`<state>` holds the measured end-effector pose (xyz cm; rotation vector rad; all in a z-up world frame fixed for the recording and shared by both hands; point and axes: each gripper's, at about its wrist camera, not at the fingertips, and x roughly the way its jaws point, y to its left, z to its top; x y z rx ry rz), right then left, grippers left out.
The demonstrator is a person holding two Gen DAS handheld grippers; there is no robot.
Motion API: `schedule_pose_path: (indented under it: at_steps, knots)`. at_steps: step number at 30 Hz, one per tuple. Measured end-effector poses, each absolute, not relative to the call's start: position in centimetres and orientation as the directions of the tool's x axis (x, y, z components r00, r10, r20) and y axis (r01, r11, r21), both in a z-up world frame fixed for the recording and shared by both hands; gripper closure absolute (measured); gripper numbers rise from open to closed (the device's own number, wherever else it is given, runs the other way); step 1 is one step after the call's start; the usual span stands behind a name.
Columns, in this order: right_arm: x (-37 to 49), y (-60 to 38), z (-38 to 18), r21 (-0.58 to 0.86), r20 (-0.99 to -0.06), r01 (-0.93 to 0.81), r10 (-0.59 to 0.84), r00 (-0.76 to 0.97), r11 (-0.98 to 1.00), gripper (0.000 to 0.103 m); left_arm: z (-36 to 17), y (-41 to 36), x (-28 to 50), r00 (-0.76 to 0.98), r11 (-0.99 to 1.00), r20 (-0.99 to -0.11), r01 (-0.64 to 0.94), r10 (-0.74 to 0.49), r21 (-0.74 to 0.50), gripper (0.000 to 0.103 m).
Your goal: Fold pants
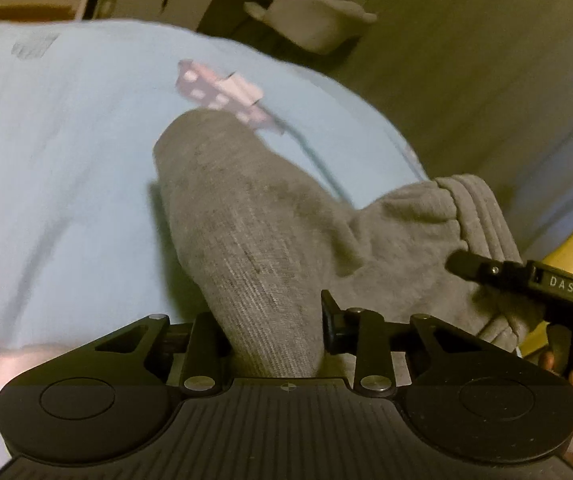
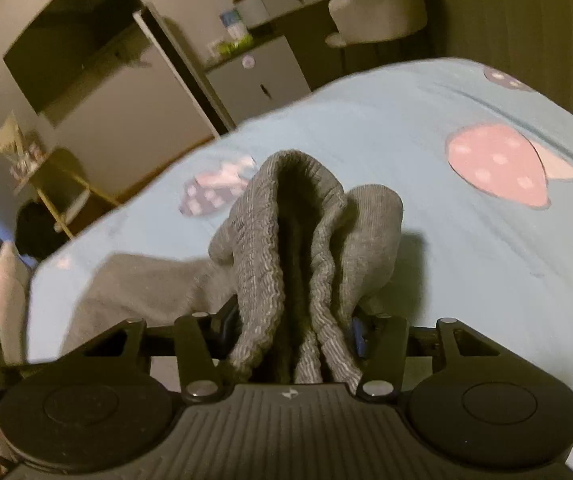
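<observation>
L wrist view, near field: my left tool (image 1: 272, 336) is clenched on a leg of the grey pants (image 1: 254, 216). The fabric runs up between the two fingers (image 1: 202, 344) and fills the gap; actual pad contact is hidden under the cloth. From the tool the leg extends away across the light blue bed sheet (image 1: 66, 140) to a rounded end. To the R of it, the bunched waistband section lies near the bed's edge, w/ the right tool (image 1: 526, 280) touching it from the side; that tool is cut off by the frame edge. A hand shows at lower R, mostly out of frame.

R wrist view, near field: my right tool (image 2: 294, 340) is grasping the pants (image 2: 294, 216) at the ribbed waistband. Folded layers stand up between the fingers (image 2: 194, 344) w/ a dark crease down the middle. Fingertips are covered by cloth. Rest of the pants trails to the L, flat on the sheet (image 2: 426, 240).

Mid field: the sheet carries a pink strawberry print (image 2: 498, 168) to the R of the pants and a smaller blurred print just beyond them. Both views have motion blur, so print detail is soft.

Far field: a pale chair (image 2: 378, 12) and cabinets (image 2: 254, 76) beyond the bed. Items on the cabinet tops are too small to ID.
</observation>
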<state>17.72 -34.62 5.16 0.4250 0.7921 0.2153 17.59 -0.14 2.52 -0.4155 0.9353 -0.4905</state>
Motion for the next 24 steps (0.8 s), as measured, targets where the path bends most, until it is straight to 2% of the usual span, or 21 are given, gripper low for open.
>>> schedule_pose_path:
  at_steps: [3,4,5,6,7,8,10,12,16,18,21,24]
  knots:
    - [19.0,-33.9,6.8,0.432,-0.607,-0.058,0.337,0.719,0.9,0.051,4.7,0.1,18.7,0.554,0.827,-0.631,0.222,-0.543,-0.517,0.069]
    - [19.5,-33.8,7.3,0.432,-0.592,-0.061,0.334,0.734,0.9,0.05,5.4,0.2,19.0,0.584,0.843,-0.626,0.218,-0.517,-0.492,0.066]
    - [20.0,-33.8,7.8,0.434,-0.58,-0.065,0.334,0.743,0.899,0.046,6.0,0.4,19.4,0.613,0.861,-0.624,0.207,-0.484,-0.465,0.061]
    - [20.7,-33.8,8.1,0.42,-0.576,-0.066,0.322,0.751,0.905,0.042,6.7,0.6,19.7,0.643,0.887,-0.632,0.18,-0.433,-0.425,0.048]
    - [21.2,-33.7,8.4,0.387,-0.589,-0.045,0.284,0.756,0.921,0.025,7.1,1.0,19.8,0.667,0.908,-0.639,0.145,-0.383,-0.393,0.041]
    - [21.5,-33.5,8.7,0.333,-0.61,0.002,0.214,0.763,0.943,0.012,7.3,1.4,19.9,0.677,0.921,-0.65,0.11,-0.344,-0.373,0.04]
    - [20.8,-33.3,9.1,0.279,-0.579,0.021,0.151,0.802,0.96,0.012,7.1,2.2,19.4,0.675,0.93,-0.671,0.062,-0.306,-0.361,0.036]
    - [19.5,-33.4,8.8,0.301,-0.59,0.013,0.176,0.788,0.953,0.012,6.3,3.0,17.5,0.675,0.923,-0.667,0.054,-0.315,-0.381,0.03]
    - [17.1,-33.8,5.6,0.448,-0.626,0.044,0.278,0.728,0.893,0.012,3.6,2.6,13.2,0.651,0.91,-0.679,0.044,-0.338,-0.411,0.027]
    - [16.5,-34.2,3.4,0.521,-0.642,0.095,0.316,0.698,0.848,0.013,2.3,2.5,10.7,0.666,0.915,-0.682,-0.001,-0.301,-0.404,0.026]
    - [16.3,-34.6,1.0,0.6,-0.65,0.186,0.339,0.68,0.778,0.019,1.4,2.3,7.8,0.683,0.906,-0.684,-0.076,-0.257,-0.416,0.025]
    - [16.5,-34.8,-0.1,0.658,-0.628,0.233,0.35,0.695,0.717,0.021,1.9,0.9,6.5,0.677,0.932,-0.69,-0.018,-0.255,-0.362,0.025]
